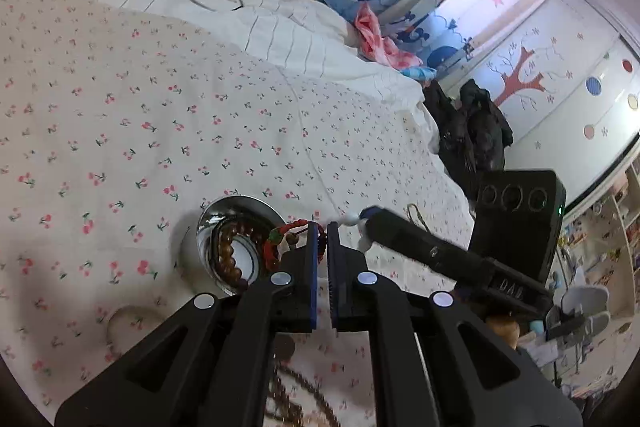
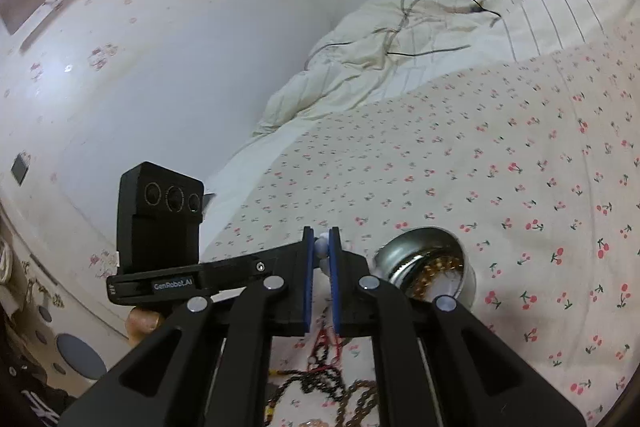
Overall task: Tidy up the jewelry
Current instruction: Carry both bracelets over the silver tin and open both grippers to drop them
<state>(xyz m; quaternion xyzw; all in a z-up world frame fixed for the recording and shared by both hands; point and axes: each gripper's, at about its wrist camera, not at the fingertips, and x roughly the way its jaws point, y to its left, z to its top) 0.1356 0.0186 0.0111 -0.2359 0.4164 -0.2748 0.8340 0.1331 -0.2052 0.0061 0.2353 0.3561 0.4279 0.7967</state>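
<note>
We hold the left gripper point(image 1: 323, 227) pressed together on a red cord bracelet point(image 1: 294, 229), just right of the steel bowl point(image 1: 224, 223) on the cherry-print bedsheet point(image 1: 160, 115). Brown beads point(image 1: 228, 255) lie in the bowl. Our right gripper point(image 2: 321, 239) pinches white pearl beads point(image 2: 321, 247). Dark bead strands point(image 2: 320, 383) lie near us on the sheet.

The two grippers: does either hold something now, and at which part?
The right gripper pinches white beads at its fingertips. The left gripper is shut on a red bead bracelet near its cord.
</note>
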